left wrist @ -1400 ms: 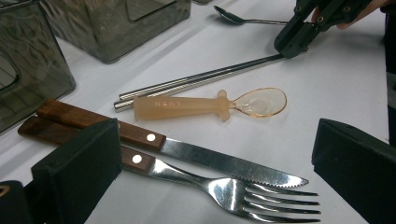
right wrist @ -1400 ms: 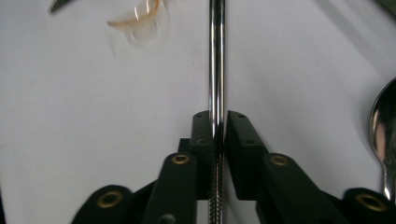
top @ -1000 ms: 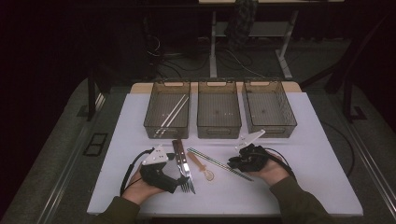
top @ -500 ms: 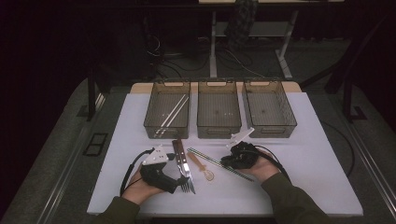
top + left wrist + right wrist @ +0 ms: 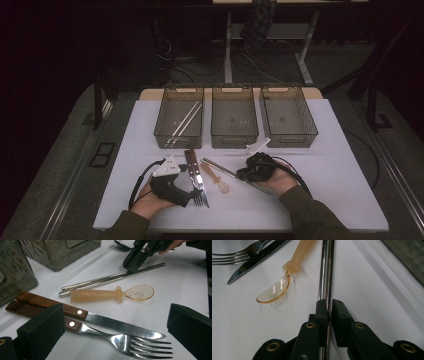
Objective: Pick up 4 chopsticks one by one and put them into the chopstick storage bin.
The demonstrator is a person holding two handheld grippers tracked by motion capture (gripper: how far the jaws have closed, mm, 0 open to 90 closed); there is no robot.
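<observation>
Chopsticks (image 5: 326, 270) now sit pinched between the right gripper (image 5: 329, 312)'s jaws, seemingly ready to lift, while the left gripper (image 5: 112, 335) stays agape.

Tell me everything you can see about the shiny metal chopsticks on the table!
The metal chopsticks are two thin, shiny silver sticks lying flat and side by side on the white table, in front of the middle bin. The right gripper has its black jaws closed around them near one end. An orange see-through spoon lies alongside them; whether it touches them is hard to tell. Another pair rests in the left bin.
</observation>
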